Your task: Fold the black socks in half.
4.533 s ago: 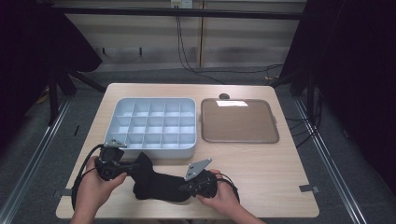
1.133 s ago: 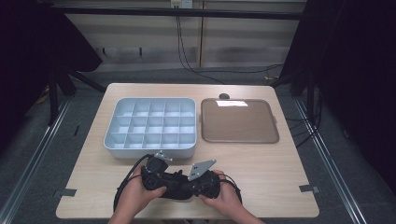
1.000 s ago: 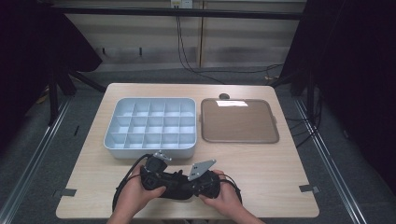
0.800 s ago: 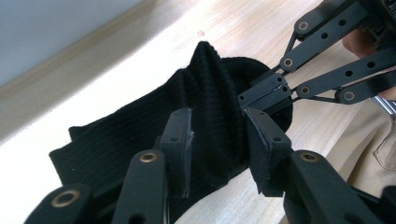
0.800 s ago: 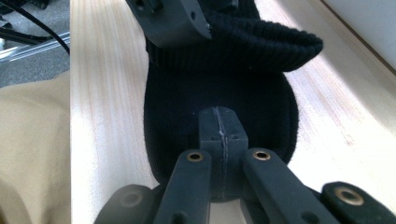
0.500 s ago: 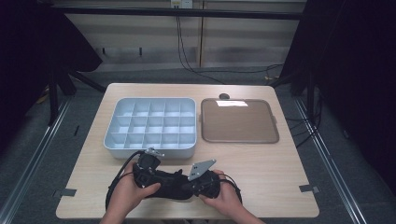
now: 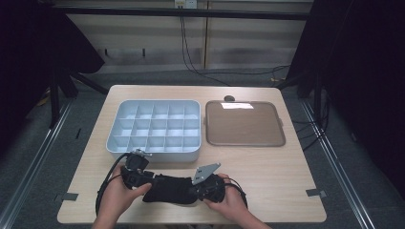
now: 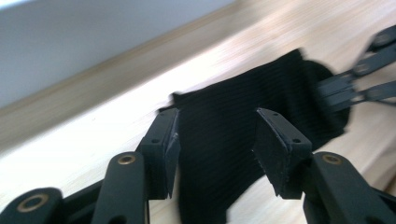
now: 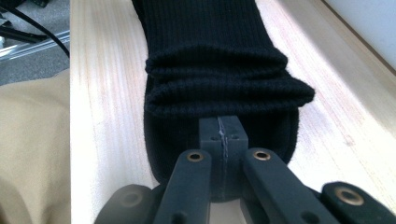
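Pale wood worktop (image 7: pixel 267 176) is carrying everything, with dark floor and cables lying beyond its far edge. Near the front edge, the right gripper (image 9: pixel 219 133) is pinching the folded end of a black ribbed sock (image 9: pixel 205 56), its jaws pressed together with the fabric bunching around them. The left gripper (image 8: pixel 215 144) is sitting at the sock's other end with jaws spread; they have just been opening, and the cloth (image 8: pixel 233 121) is lying between the pads without being squeezed. From the high view, the sock (image 7: pixel 169 188) is stretching between both hands along the front edge. Just behind the left gripper (image 7: pixel 136 167), a white divided tray (image 7: pixel 114 136) is standing close, its wall crowding that hand. Beside it, toward the right edge, a brown tray (image 7: pixel 243 124) is resting.
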{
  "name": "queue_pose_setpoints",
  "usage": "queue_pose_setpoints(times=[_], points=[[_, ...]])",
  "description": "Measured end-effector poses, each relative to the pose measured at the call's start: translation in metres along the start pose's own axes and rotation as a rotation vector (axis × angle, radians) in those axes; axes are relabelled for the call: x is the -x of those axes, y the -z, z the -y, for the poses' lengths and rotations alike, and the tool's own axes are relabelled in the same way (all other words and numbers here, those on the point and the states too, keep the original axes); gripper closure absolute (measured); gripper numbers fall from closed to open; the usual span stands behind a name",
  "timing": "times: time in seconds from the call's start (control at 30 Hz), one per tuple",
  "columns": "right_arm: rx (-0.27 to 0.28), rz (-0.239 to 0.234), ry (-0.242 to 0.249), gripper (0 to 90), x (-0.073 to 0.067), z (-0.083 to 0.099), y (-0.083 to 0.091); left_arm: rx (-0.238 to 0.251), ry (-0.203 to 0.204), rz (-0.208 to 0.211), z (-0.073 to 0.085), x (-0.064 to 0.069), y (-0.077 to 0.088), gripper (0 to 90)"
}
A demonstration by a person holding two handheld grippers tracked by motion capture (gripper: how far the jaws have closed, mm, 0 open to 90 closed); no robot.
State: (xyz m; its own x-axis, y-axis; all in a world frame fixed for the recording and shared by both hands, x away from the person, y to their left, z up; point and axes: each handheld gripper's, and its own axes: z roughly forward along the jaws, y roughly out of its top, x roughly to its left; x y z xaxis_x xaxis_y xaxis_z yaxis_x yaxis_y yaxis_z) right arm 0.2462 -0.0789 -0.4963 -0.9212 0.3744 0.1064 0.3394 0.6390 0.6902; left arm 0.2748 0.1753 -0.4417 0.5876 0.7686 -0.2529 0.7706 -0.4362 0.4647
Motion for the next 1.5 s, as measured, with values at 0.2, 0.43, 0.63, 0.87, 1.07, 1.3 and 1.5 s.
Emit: queue_pose_setpoints(times=[0.2,0.43,0.63,0.87,1.07,1.3,1.5], points=[[-0.002,0.0,0.0,90.0,0.0,0.0,0.0,-0.02,0.028,-0.014,0.006,-0.011,-0.005,49.4],[-0.002,0.001,0.007,90.0,0.0,0.0,0.0,-0.044,0.058,-0.022,0.012,-0.022,-0.011,49.0],[-0.003,0.003,0.007,90.0,0.0,0.0,0.0,-0.061,0.053,-0.02,0.013,-0.022,-0.014,49.1],[-0.001,0.001,0.009,90.0,0.0,0.0,0.0,-0.075,0.042,-0.034,0.014,-0.019,-0.022,50.2],[-0.002,0.003,0.007,90.0,0.0,0.0,0.0,-0.074,0.046,-0.036,0.015,-0.019,-0.022,50.2],[-0.004,0.005,0.008,90.0,0.0,0.0,0.0,-0.07,0.031,-0.062,0.015,-0.013,-0.024,50.0],[-0.003,0.003,0.007,90.0,-0.001,0.0,0.0,-0.042,0.027,-0.035,0.012,-0.009,-0.017,49.0]])
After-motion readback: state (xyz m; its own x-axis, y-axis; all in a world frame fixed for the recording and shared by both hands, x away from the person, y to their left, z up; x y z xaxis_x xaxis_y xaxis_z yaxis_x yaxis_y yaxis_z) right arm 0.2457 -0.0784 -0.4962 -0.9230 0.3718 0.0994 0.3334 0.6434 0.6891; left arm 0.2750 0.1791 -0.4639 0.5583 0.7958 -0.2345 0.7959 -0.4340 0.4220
